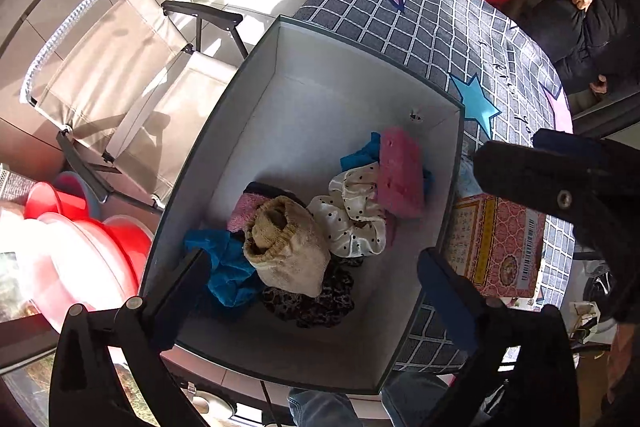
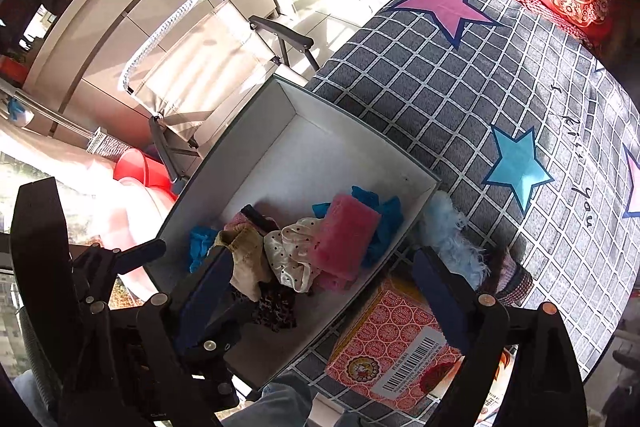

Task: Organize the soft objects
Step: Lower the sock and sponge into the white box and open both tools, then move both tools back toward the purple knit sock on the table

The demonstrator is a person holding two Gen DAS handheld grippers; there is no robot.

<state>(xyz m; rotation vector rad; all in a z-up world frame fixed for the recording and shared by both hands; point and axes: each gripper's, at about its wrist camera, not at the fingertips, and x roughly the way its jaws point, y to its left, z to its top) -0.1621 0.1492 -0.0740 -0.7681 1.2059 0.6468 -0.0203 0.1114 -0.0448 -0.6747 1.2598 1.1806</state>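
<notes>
Both grippers (image 1: 312, 279) (image 2: 324, 279) spread wide and empty above the white box (image 1: 280, 99) of piled soft items (image 1: 288, 247) — drop step done — next, reaching for the fluffy blue piece (image 2: 452, 231) beside it.

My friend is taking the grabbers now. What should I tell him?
Left gripper: open, holding nothing, over the box.
Right gripper: open, holding nothing, straddling the box's near wall.
Done: in the box lie a beige knit piece, polka-dot scrunchie, pink cloth, blue cloths and a leopard-print piece.
Left: the fluffy light-blue item and a striped knit piece lie on the tablecloth beside the box.
</notes>
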